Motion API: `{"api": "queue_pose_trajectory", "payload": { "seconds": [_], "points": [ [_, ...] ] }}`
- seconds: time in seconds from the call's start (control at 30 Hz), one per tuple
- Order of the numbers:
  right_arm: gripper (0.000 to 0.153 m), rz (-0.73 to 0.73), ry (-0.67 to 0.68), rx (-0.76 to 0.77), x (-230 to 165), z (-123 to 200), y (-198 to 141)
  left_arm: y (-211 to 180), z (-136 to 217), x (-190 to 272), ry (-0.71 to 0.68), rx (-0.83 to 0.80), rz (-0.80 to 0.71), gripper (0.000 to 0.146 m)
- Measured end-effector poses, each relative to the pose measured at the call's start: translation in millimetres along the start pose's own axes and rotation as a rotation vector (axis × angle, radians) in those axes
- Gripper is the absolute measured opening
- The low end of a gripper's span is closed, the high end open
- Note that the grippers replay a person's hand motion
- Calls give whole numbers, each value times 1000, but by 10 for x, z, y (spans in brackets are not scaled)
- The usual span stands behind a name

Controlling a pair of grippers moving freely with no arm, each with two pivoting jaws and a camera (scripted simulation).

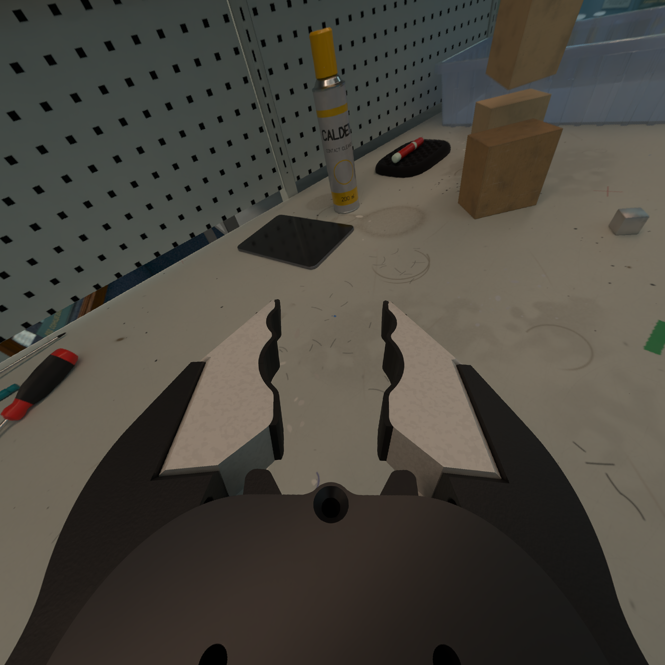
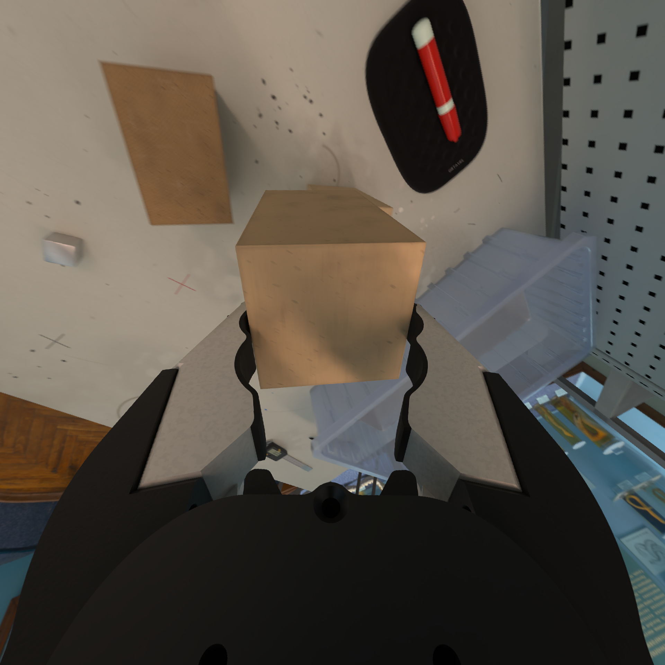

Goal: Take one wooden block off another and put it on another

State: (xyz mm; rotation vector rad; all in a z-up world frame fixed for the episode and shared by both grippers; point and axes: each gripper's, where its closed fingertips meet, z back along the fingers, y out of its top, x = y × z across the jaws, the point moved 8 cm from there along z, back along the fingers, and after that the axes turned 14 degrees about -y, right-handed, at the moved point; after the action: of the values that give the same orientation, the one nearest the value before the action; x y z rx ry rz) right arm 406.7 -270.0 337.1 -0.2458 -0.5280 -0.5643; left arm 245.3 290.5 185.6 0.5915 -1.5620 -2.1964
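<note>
Blocks of wood stand near the back of a scuffed grey bench (image 1: 503, 324). The right gripper (image 2: 329, 324) has its two fingers pressed against opposite sides of a pale block (image 2: 324, 306), which hangs in the air clear of everything below. In the left wrist view the same block (image 1: 529, 39) floats at the top right, tilted, just above a short block (image 1: 511, 108) that stands on the bench, with a gap between the two. In front of the short block, and partly hiding it, stands a darker, broad block (image 1: 507, 169). From the right wrist view the broad block (image 2: 169, 144) lies well left of the held one, and only a sliver of the short block (image 2: 374, 201) shows behind it.

The left gripper (image 1: 330, 306) hovers low over bare bench, its fingers spread apart with nothing between them.

A spray can (image 1: 333, 122) with a yellow cap stands by the pegboard (image 1: 126, 144). Beside it lie a black tile (image 1: 297, 240) and a black oval pad (image 1: 414, 158) carrying a red marker (image 1: 408, 149). A small metal cube (image 1: 628, 221) sits right of the broad block. A clear blue bin (image 1: 464, 90) stands behind the blocks. A red and black screwdriver (image 1: 39, 383) lies at the left edge.
</note>
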Motion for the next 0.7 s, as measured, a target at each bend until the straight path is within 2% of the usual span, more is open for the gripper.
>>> {"api": "queue_pose_trajectory", "payload": {
  "seconds": [0.33, 0.47, 0.67, 0.7],
  "points": [
    [86, -18, 57, 12, 356, -622, -308, 46, -33, 57, 35, -45, 23, 56],
    [86, -19, 117, 3, 450, -780, -382, 82, -116, 71, 34, -85, 16, 56],
    [86, -112, 168, 11, 573, -884, -458, 98, -251, 68, 34, -139, -14, 57],
    [99, -123, 169, 18, 583, -905, -468, 95, -269, 65, 30, -145, -14, 57]
  ]
}}
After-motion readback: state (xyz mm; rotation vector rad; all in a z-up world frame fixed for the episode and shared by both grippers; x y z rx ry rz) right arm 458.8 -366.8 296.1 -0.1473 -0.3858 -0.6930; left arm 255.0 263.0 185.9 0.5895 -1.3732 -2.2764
